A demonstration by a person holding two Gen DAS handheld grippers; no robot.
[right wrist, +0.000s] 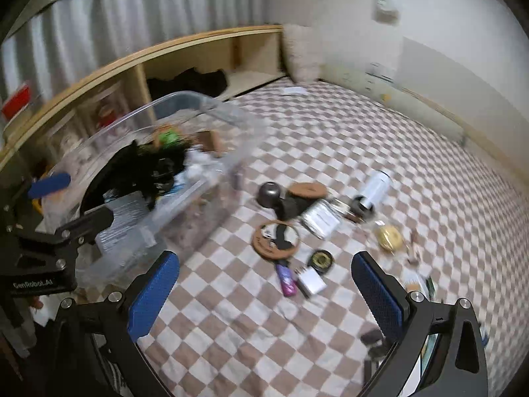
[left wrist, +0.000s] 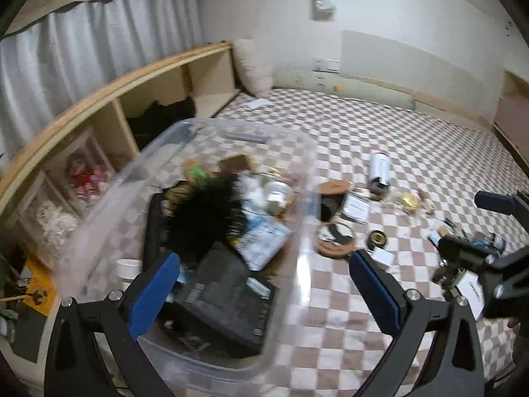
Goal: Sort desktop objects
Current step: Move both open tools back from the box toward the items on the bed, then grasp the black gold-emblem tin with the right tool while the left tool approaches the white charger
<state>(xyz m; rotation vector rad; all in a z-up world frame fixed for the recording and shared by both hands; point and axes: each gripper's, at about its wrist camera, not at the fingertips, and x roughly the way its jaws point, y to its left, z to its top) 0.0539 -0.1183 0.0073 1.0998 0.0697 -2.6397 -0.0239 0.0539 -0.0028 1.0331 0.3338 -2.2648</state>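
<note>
Jaws spread on both grippers (bin (left wrist: 297,172) blurred).

bin (right wrist: 185,106) left; coasters (right wrist: 276,240), bottle (right wrist: 377,187) right on bedspread (right wrist: 363,139)

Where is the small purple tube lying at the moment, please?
In the right wrist view the purple tube lies on the checkered cover, centre frame, just below the cork ring and left of a small white card.

The bed cover (right wrist: 330,152) is checked — brown and white squares. A clear bin (left wrist: 297,152) holds a black fluffy thing (left wrist: 205,211). The tube (right wrist: 286,279) is purple — the can (right wrist: 377,187) white.
</note>
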